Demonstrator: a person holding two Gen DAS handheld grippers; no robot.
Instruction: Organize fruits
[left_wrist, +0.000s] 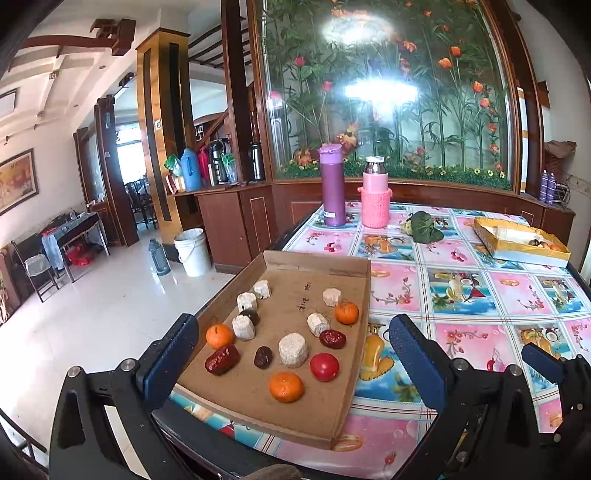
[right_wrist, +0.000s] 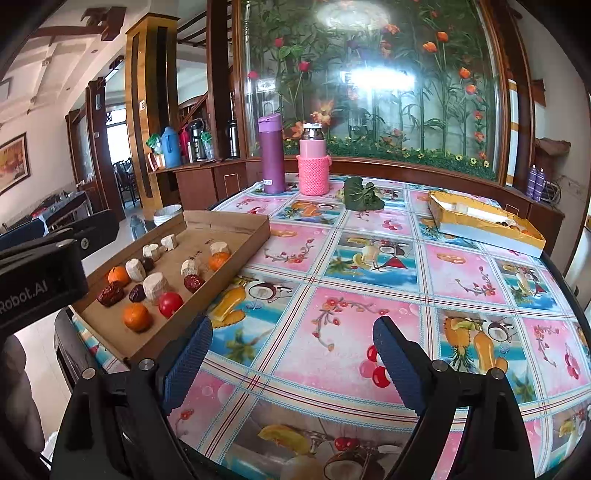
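Blue-padded left gripper (left_wrist: 293, 354) and right gripper (right_wrist: 291, 360) both gape wide, empty, at the tabletop's near edge. Fruits lie mixed in the cardboard tray (left_wrist: 314, 264) at its left edge; a few sit in the yellow box (left_wrist: 517, 242) far right. Sorting looks midway or pending.

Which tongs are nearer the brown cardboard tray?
Left. The left tongs straddle the brown cardboard tray; the right tongs hover over bare tablecloth beside it.
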